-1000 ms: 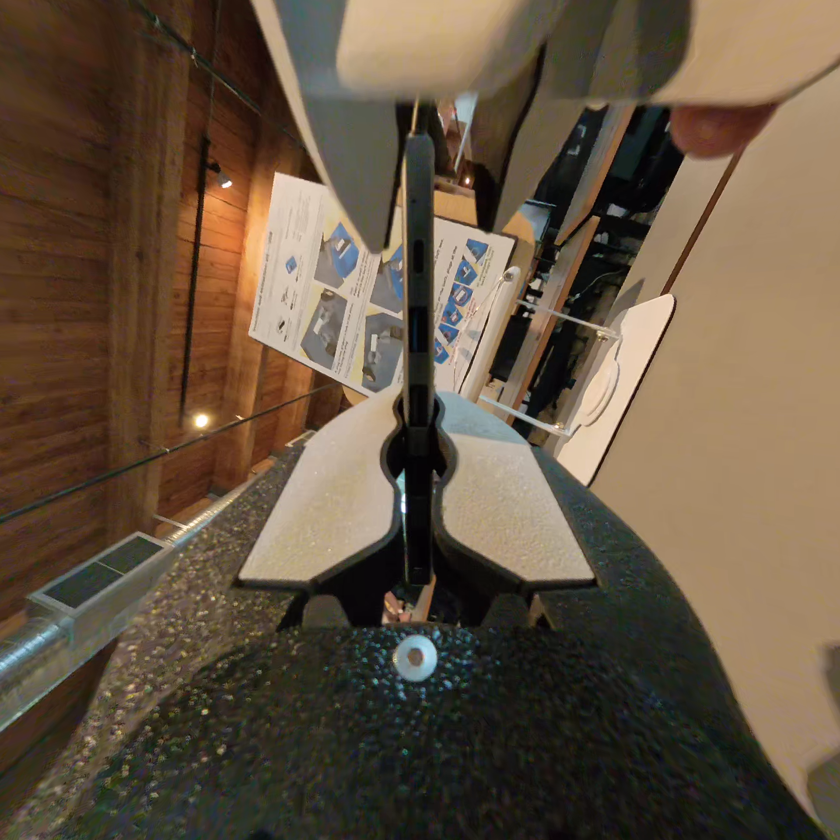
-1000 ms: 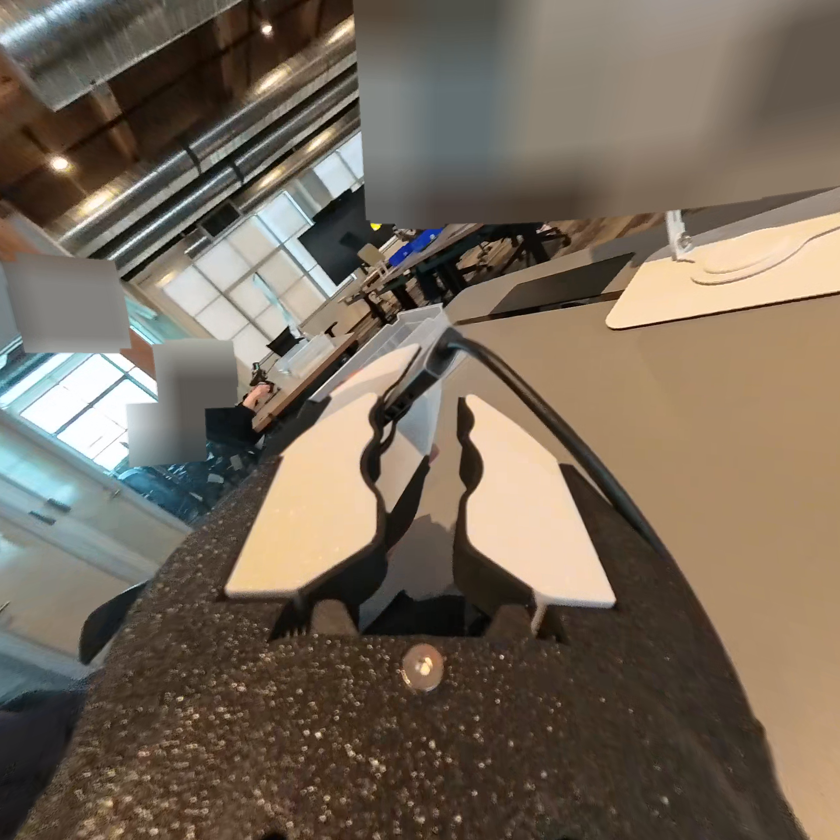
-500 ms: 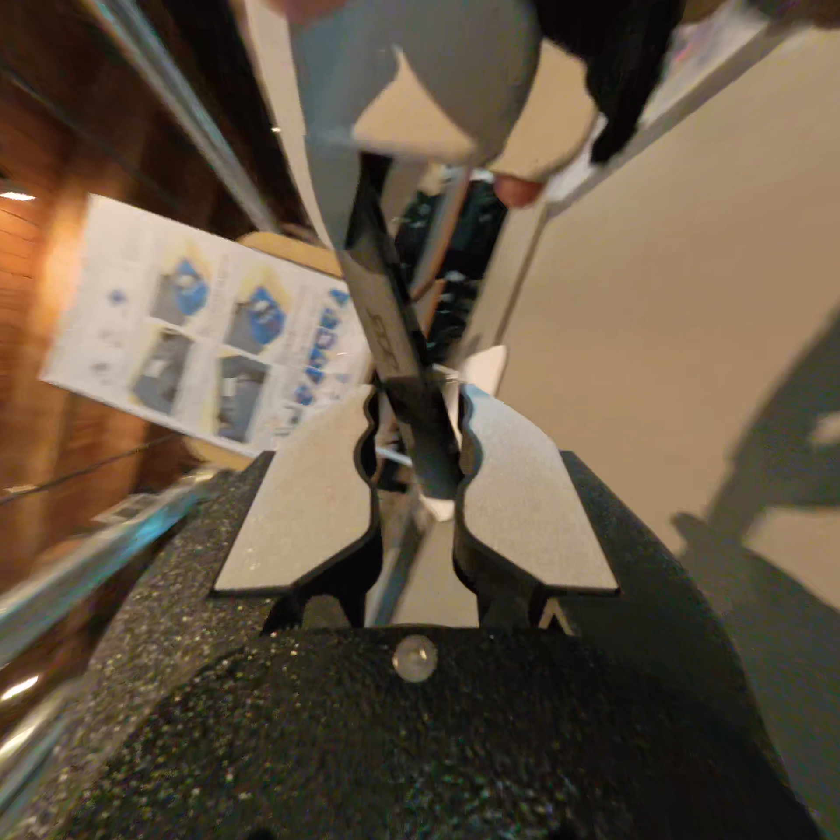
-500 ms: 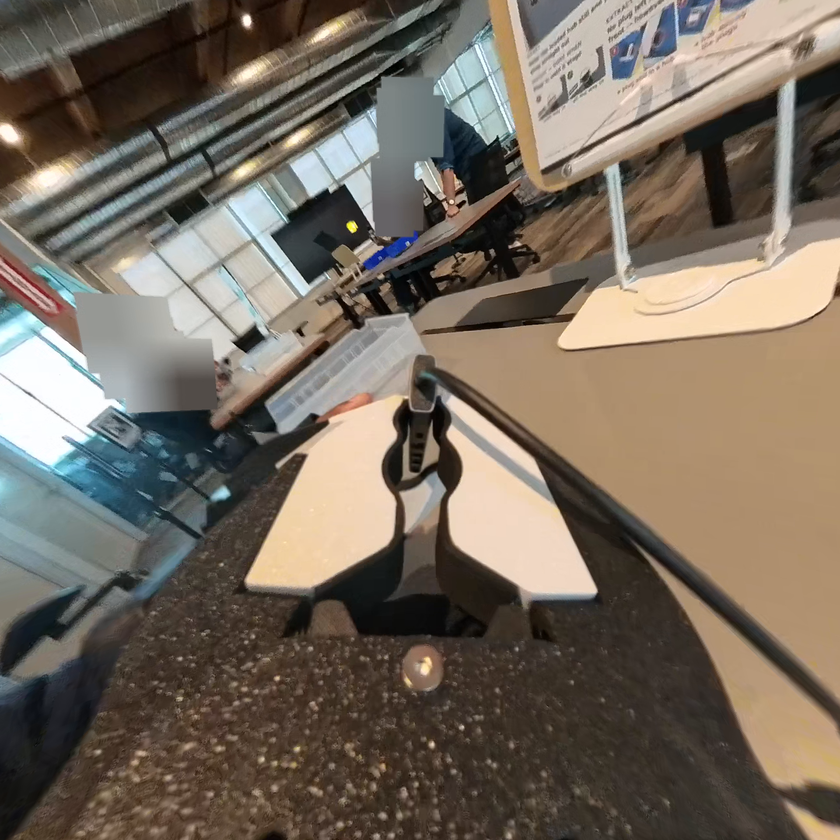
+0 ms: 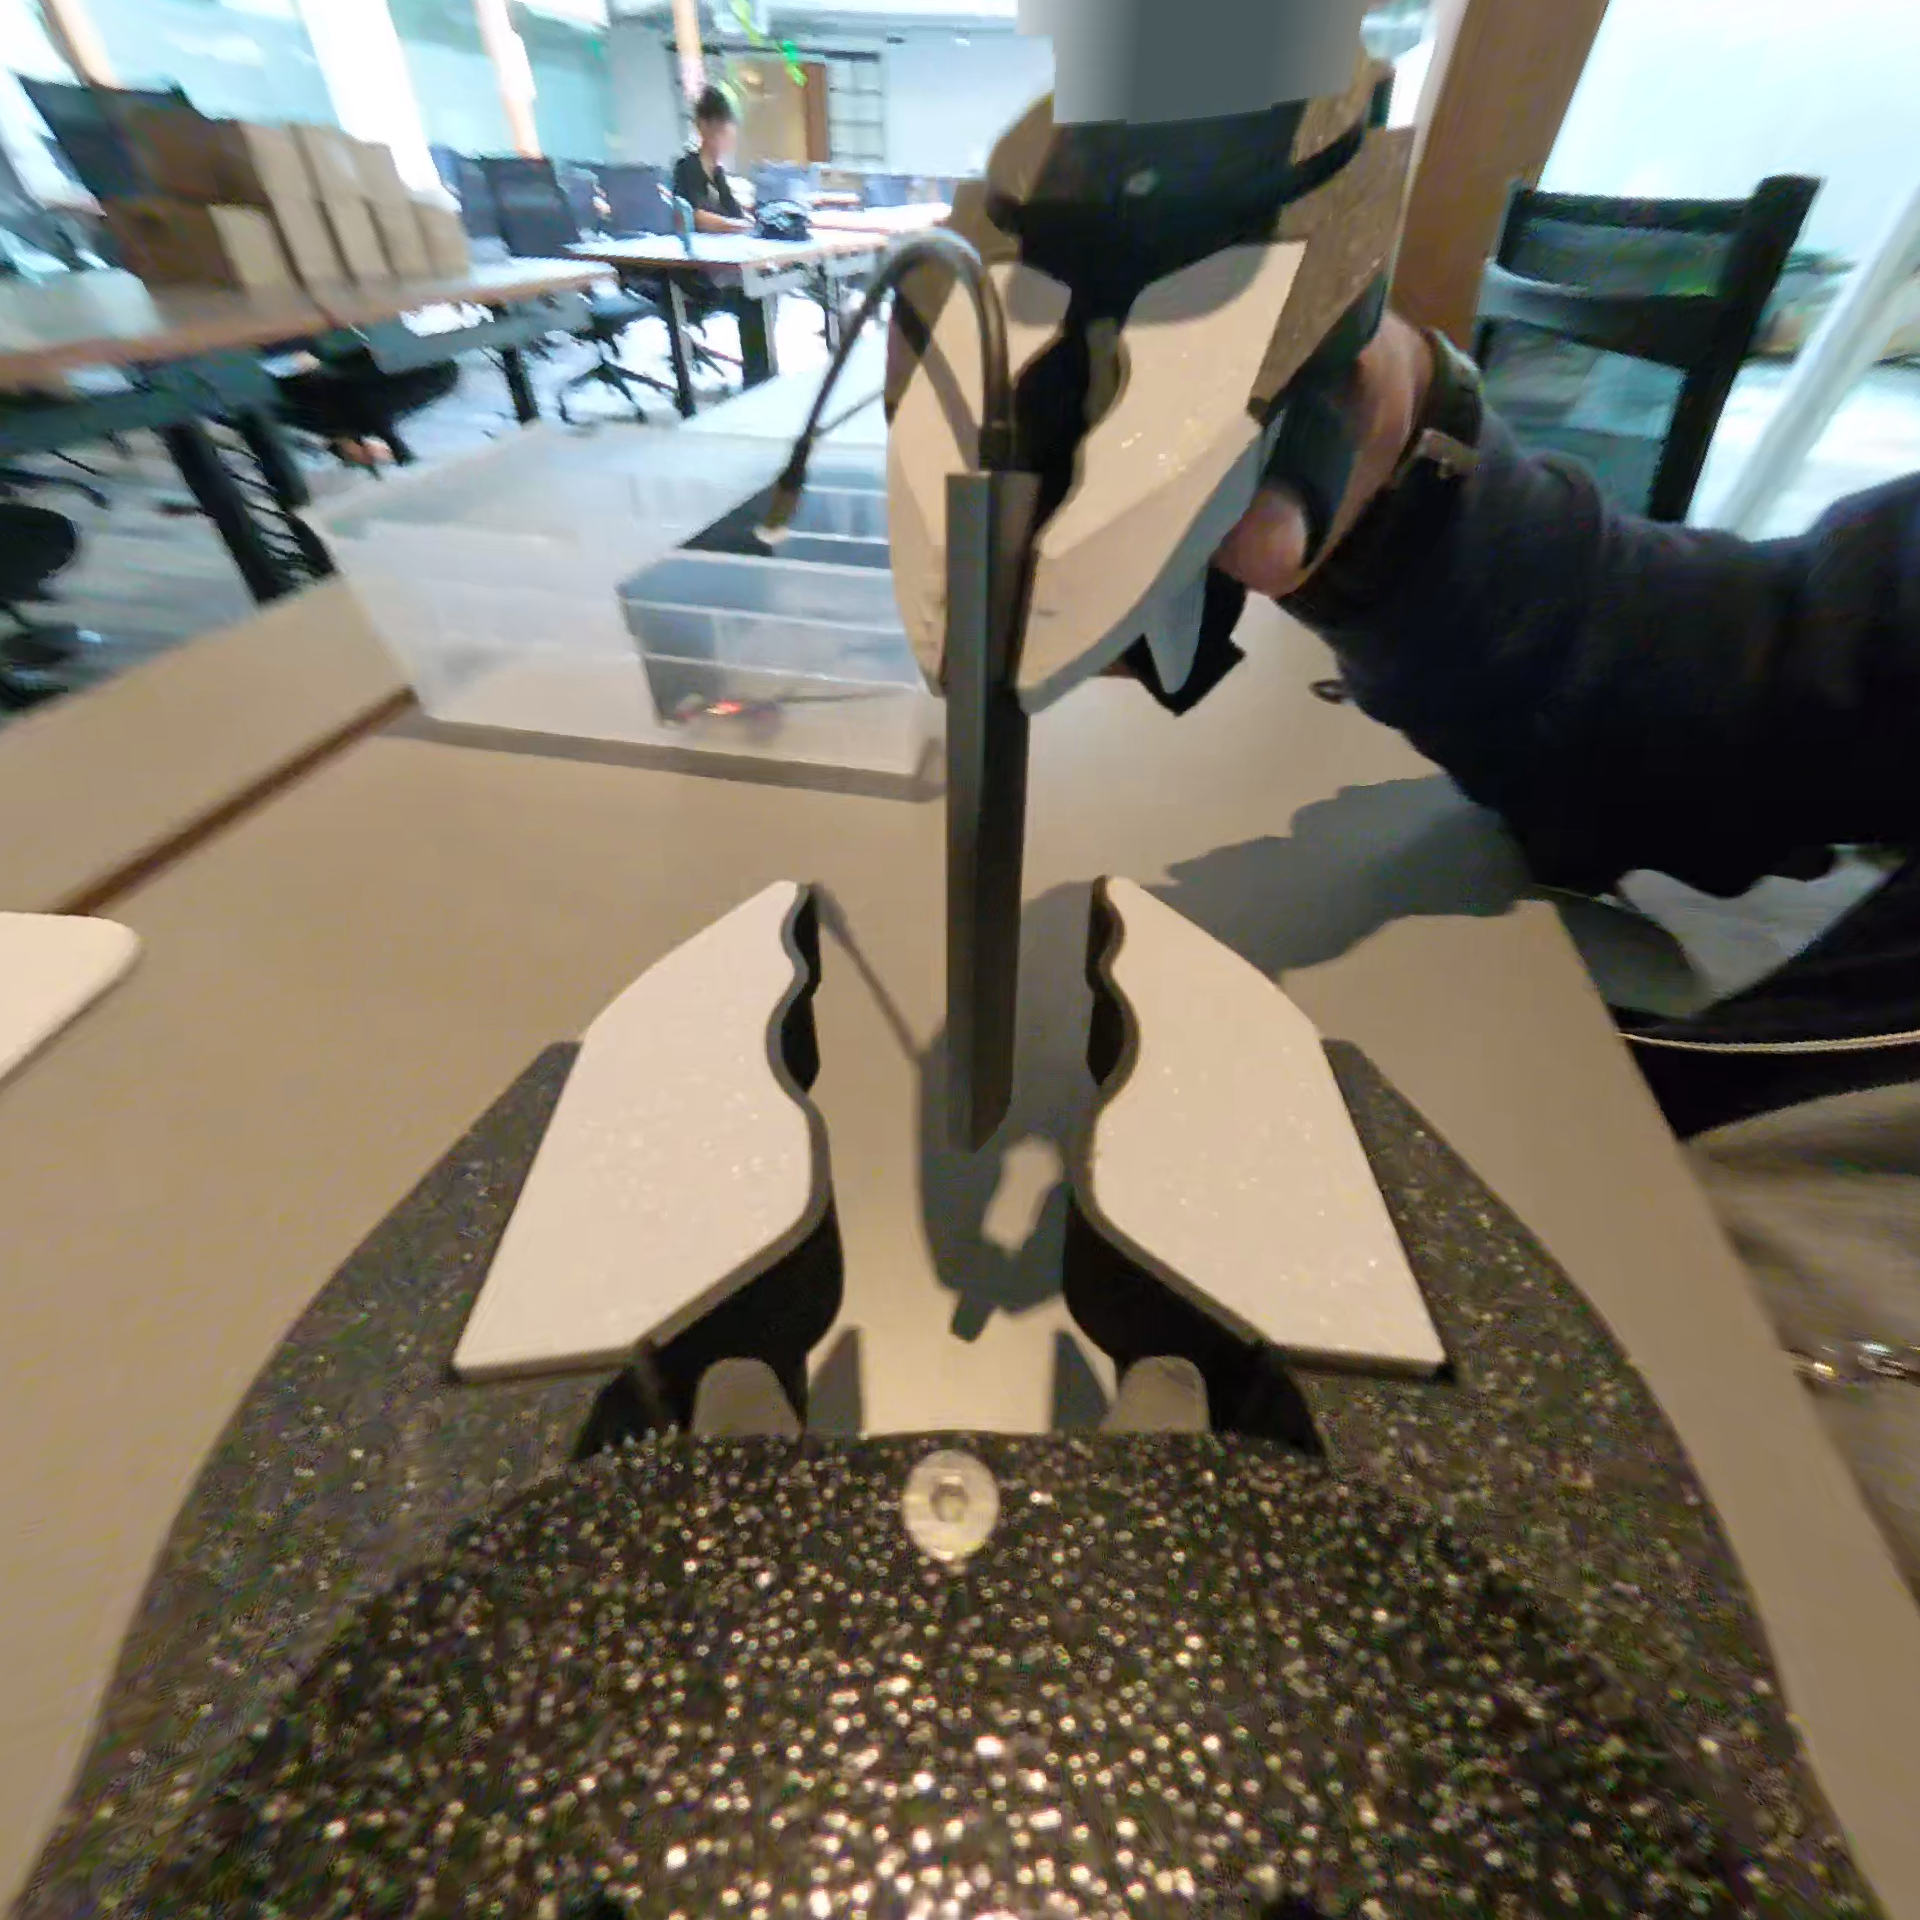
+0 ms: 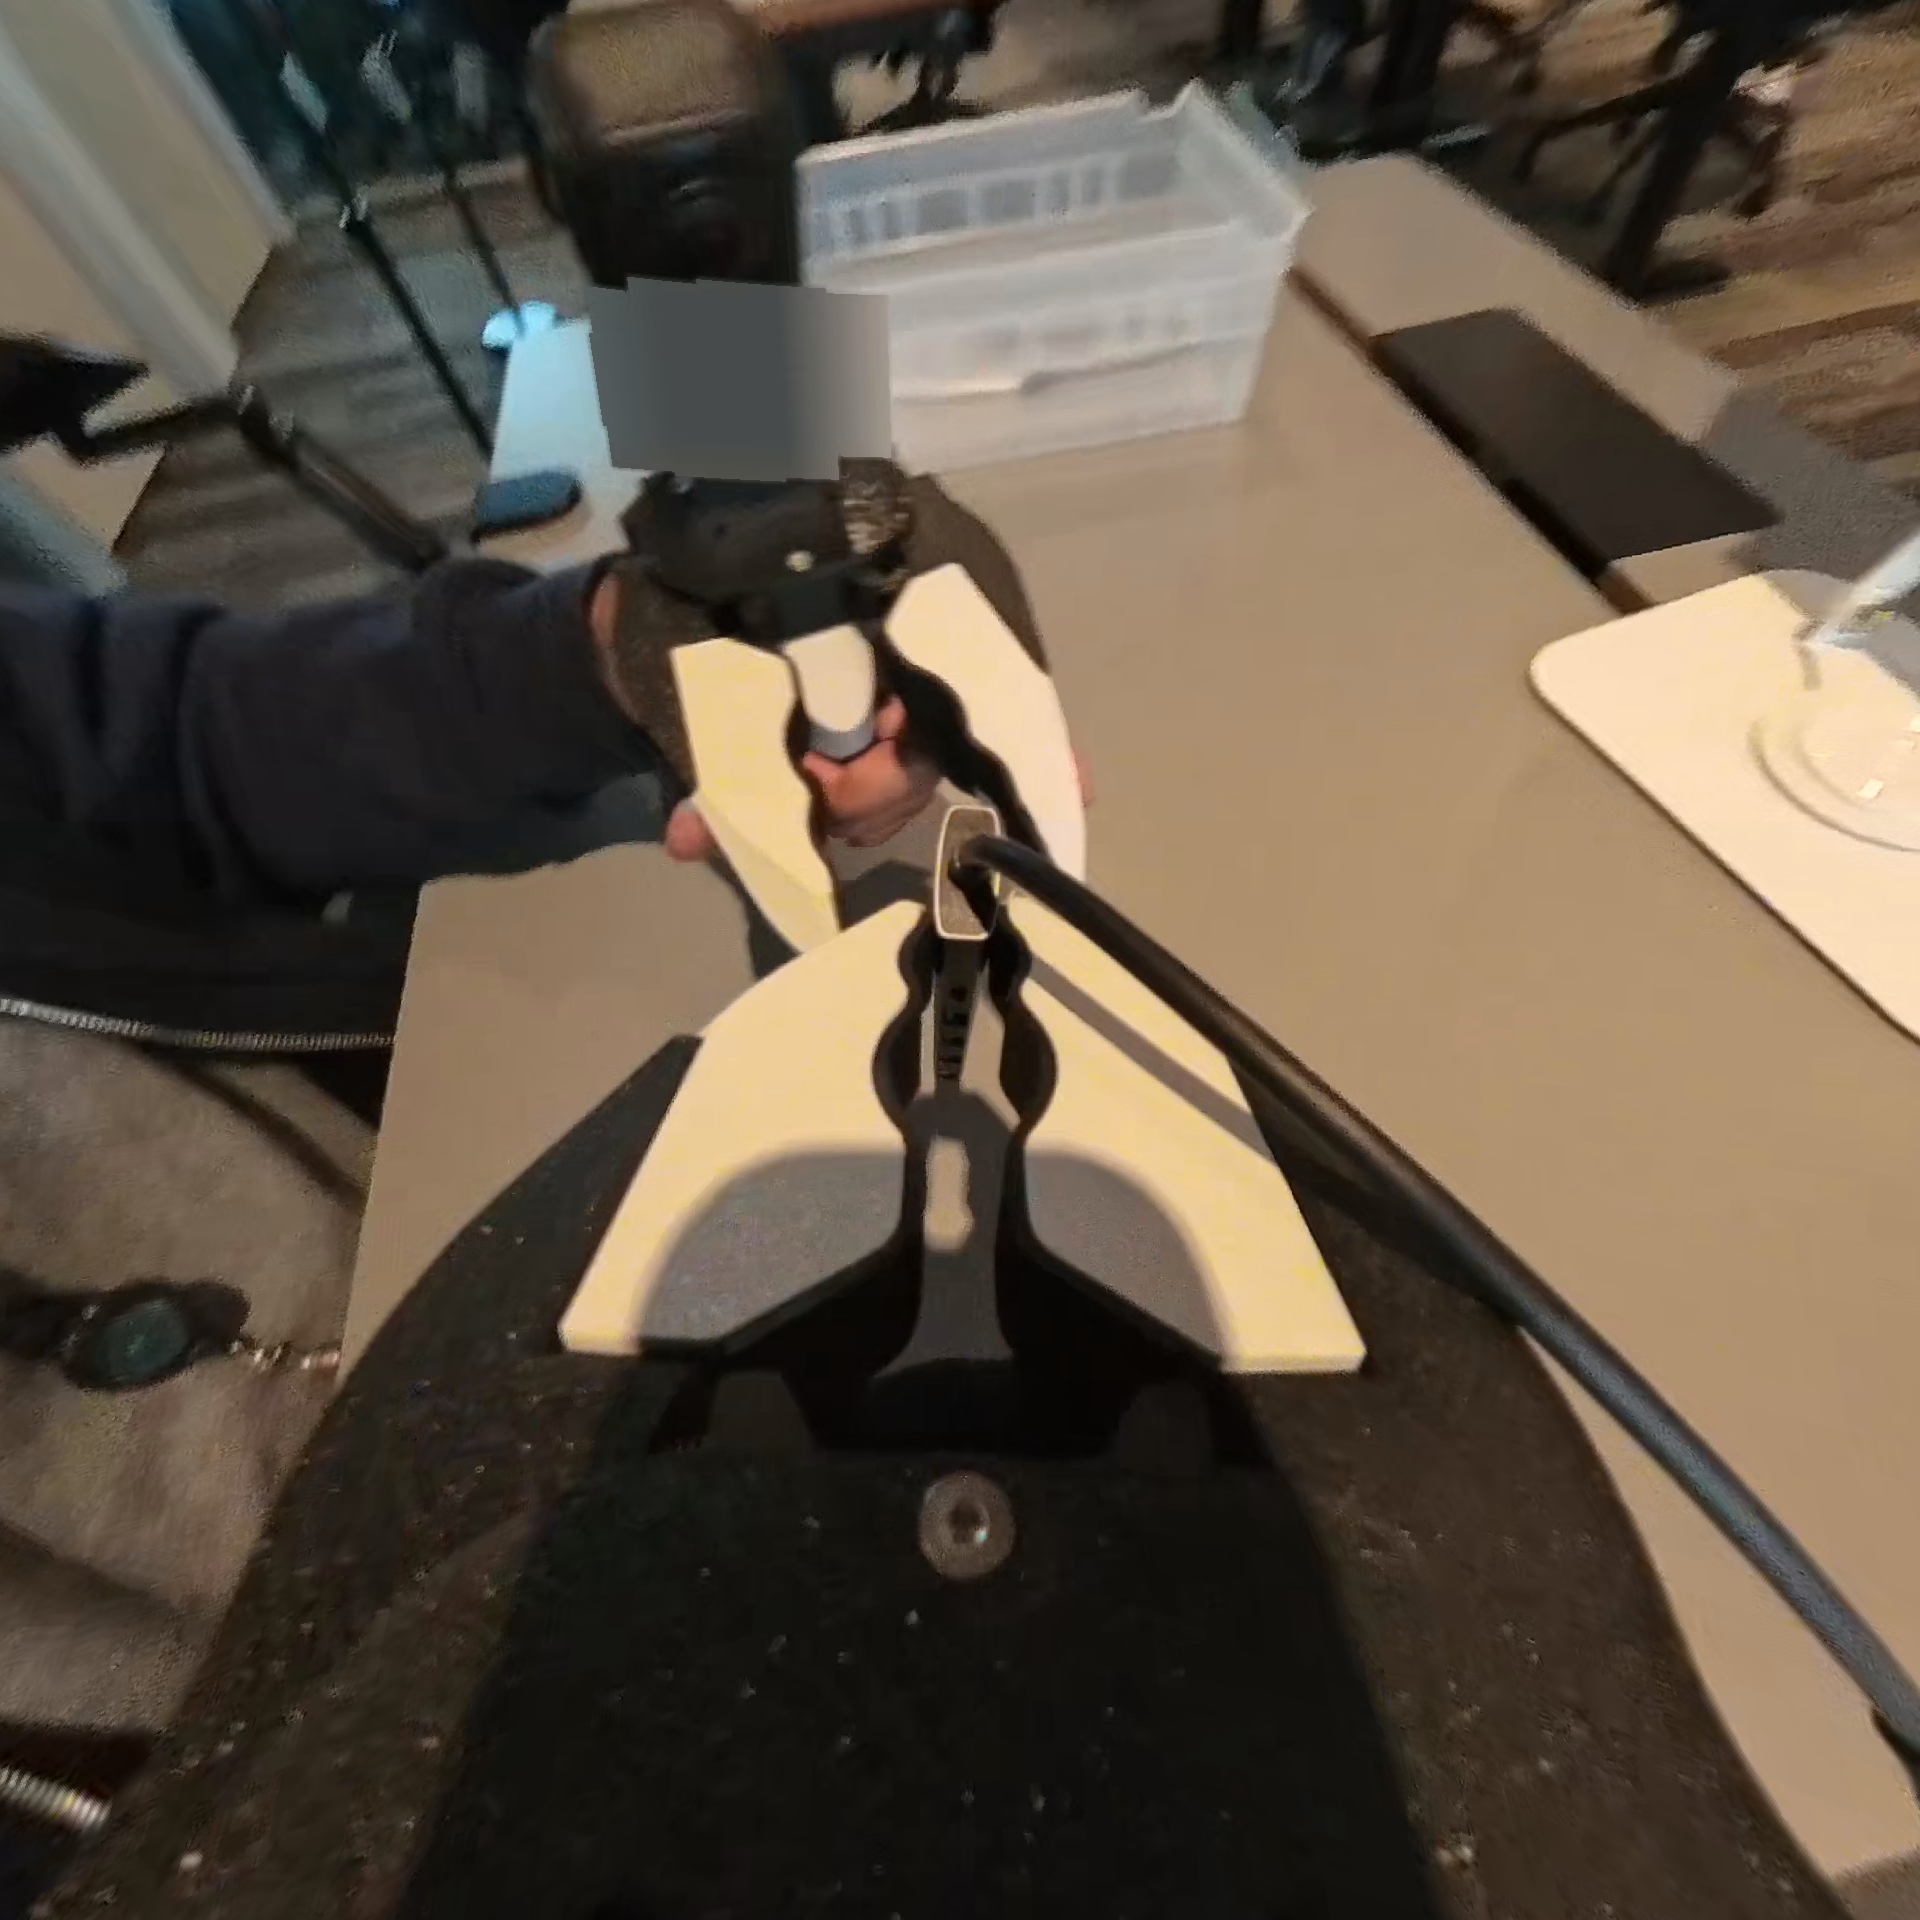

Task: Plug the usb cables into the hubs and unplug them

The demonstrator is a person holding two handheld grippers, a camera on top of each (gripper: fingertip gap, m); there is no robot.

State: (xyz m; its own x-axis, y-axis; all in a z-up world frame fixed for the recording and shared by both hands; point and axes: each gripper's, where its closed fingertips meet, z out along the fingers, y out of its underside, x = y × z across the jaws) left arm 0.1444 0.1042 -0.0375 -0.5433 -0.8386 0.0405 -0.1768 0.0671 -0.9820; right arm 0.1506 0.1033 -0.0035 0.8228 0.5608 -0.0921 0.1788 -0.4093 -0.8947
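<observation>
A slim dark USB hub [image 5: 982, 831] hangs upright above the grey table [image 5: 416, 935]. My right gripper [image 5: 982, 691] points down from above and is shut on the hub's upper part. In the right wrist view the gripper [image 6: 958, 920] clamps the hub [image 6: 954, 997] edge-on. The hub's black cable [image 6: 1247, 1049] leaves its far end and runs to the lower right. In the left wrist view the cable [image 5: 966, 301] arcs over to the left, and its plug [image 5: 787, 494] hangs free. My left gripper [image 5: 951, 888] is open. Its fingers [image 6: 748, 769] stand on either side of the hub's lower end without touching it.
A clear plastic bin [image 5: 727, 623] stands on the table behind the grippers and also shows in the right wrist view [image 6: 1039, 281]. A white stand base [image 6: 1714, 790] sits at the right, with a black panel [image 6: 1558, 447] beyond it. A person's dark sleeve [image 5: 1558, 644] reaches in from the right. The grippers are tip to tip, or close to it. From either gripper's tips it is about 35 cm to the white stand base [image 6: 1714, 790].
My left gripper was shut on the hub and has opened and let go. My right gripper was open and has shut on it. Both cameras swung down toward the table.
</observation>
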